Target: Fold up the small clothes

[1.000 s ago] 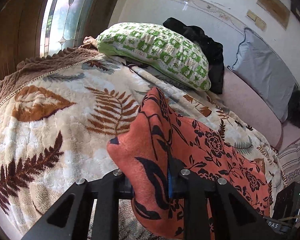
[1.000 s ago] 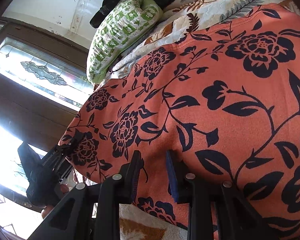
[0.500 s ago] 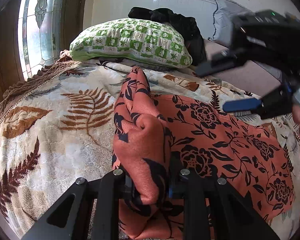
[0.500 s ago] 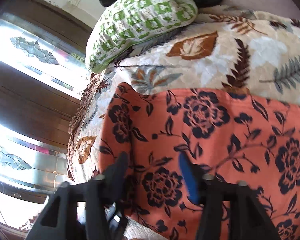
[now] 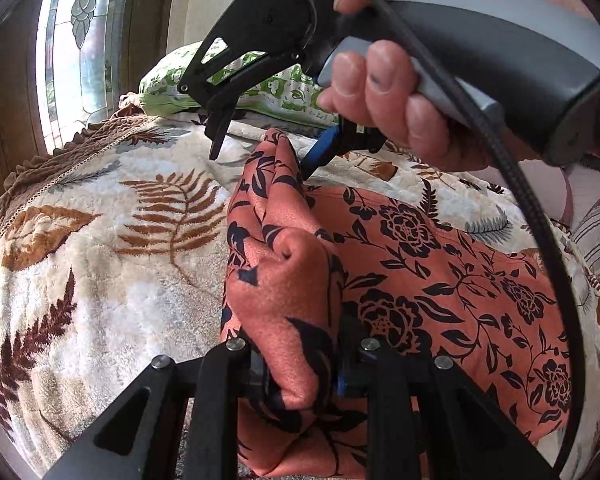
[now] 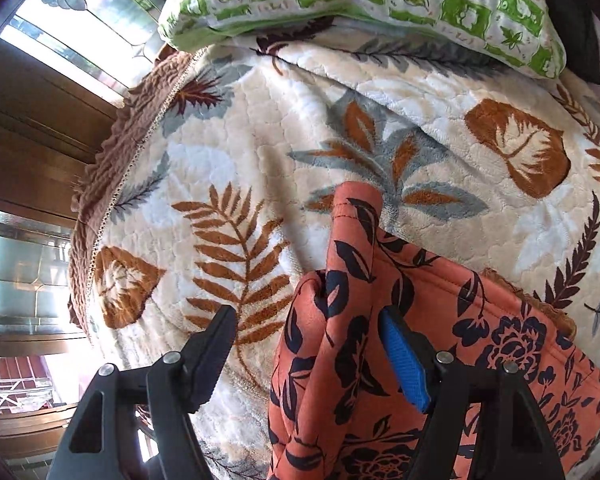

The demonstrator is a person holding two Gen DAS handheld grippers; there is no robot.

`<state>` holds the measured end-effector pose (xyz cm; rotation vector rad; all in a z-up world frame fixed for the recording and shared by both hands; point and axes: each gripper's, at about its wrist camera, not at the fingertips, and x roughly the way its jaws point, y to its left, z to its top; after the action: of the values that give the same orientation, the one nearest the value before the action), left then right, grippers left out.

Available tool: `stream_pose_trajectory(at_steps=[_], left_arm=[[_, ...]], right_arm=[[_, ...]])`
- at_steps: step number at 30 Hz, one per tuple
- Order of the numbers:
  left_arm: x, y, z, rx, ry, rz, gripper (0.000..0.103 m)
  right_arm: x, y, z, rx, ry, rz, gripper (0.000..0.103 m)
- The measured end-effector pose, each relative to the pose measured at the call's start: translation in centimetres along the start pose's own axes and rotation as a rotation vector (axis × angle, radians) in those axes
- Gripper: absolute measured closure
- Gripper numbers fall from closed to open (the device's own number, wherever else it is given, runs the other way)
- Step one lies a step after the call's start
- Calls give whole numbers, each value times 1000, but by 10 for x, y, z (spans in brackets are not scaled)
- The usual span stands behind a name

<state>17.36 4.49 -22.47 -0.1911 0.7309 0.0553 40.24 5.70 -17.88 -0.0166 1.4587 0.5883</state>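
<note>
Right claw released, now regrasping

Your left claw (image 5: 300, 364) keeps the cloth's (image 5: 440, 280) raised fold clenched on the bed (image 5: 100, 240); your right claw (image 6: 308, 348) has let go and, gaping, straddles the fold's far end.

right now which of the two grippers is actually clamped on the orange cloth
The left gripper: shut on the orange floral cloth. The right gripper straddles a raised fold, open.
</note>
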Motion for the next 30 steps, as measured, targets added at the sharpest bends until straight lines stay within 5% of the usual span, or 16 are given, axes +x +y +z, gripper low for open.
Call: stream_pose_trajectory(at_steps=[3,5,6,9,19,30], left_arm=[[-1,-1,-1,3,-4,2,81],[-1,-3,-1,13,-8,6,81],[-2,-4,-2,19,-12,8,81],[-4,-10,-4,46,-27,9,81],[-18,-51,-16,210,-119,-52,81],[-20,-124,-40,392,-148,-161,81]], right_arm=[[12,-8,-2,42,14,-7,29],[14,-13,-4,52,2,6,45],[14,-13,-5,27,2,5,68],[6,-9,-12,-40,-41,-21,77],[-50,-47,-49,-54,-235,34,79],[-100,-183,-132,148,-435,132,83]])
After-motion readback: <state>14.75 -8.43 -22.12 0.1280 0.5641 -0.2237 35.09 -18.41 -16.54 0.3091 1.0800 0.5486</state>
